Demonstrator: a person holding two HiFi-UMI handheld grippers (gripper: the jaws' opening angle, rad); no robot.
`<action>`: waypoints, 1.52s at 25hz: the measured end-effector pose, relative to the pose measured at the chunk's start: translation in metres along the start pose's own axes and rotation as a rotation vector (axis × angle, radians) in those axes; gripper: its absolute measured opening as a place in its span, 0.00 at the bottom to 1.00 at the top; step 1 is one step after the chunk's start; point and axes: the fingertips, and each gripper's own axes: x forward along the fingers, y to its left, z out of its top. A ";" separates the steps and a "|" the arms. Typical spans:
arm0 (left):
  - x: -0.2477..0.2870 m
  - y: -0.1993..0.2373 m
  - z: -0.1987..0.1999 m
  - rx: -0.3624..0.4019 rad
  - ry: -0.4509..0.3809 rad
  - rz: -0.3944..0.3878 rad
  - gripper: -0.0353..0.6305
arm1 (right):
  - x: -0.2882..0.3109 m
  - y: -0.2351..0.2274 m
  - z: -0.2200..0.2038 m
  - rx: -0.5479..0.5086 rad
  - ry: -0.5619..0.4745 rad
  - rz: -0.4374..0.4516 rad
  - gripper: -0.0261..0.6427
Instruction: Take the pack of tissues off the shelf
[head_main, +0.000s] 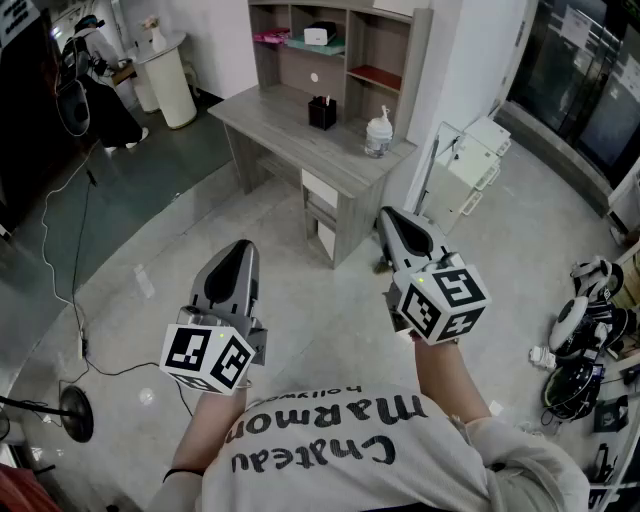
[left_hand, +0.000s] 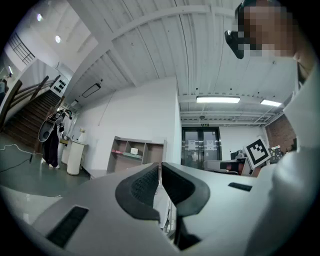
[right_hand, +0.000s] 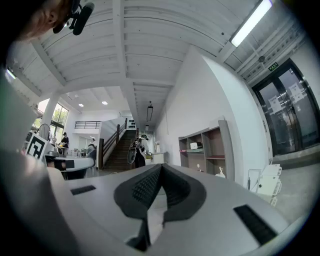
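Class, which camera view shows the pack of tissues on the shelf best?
The head view: the pack of tissues sits plainly in the middle compartment of the shelf. The left gripper view shows it only as a tiny, distant white speck, and the right gripper view does the same.

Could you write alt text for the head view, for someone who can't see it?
Seen from above, a person holds the left gripper and the right gripper, jaws shut and empty, facing a grey desk. A white pack of tissues sits on its shelf unit.
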 end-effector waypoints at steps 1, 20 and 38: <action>0.000 0.000 -0.001 -0.002 0.002 0.003 0.10 | 0.000 0.000 -0.001 -0.002 0.001 0.000 0.05; 0.013 0.007 -0.036 -0.091 0.055 -0.021 0.10 | 0.031 0.008 -0.028 0.038 0.066 0.074 0.05; 0.140 0.088 -0.009 -0.096 0.059 -0.215 0.09 | 0.158 -0.029 -0.006 0.071 0.049 -0.039 0.05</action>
